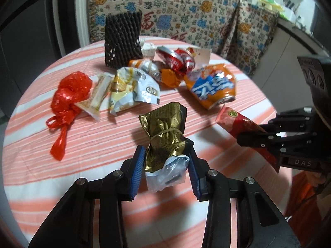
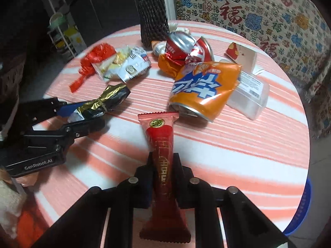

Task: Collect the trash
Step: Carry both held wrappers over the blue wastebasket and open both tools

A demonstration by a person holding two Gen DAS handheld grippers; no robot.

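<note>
My left gripper [image 1: 166, 161] is shut on a gold foil bag [image 1: 163, 128] tied with a rubber band, held above the striped table; it also shows in the right wrist view [image 2: 103, 103]. My right gripper [image 2: 163, 161] is shut on a long red wrapper [image 2: 162, 153], also seen in the left wrist view [image 1: 244, 128]. On the table lie a crushed orange can [image 1: 213, 86], a crushed red can [image 1: 178, 60], a red plastic bag [image 1: 68, 97], a white snack bag [image 1: 132, 88] and a small yellow wrapper [image 1: 97, 97].
A dark foam net sleeve [image 1: 123, 41] stands at the table's far side. A clear plastic box [image 2: 248, 95] and a small card [image 2: 242, 51] lie right of the cans. The round table [image 1: 103, 177] has an orange-striped cloth. A patterned sofa cover [image 1: 196, 12] is behind. A blue basket [image 2: 302, 210] sits right of the table.
</note>
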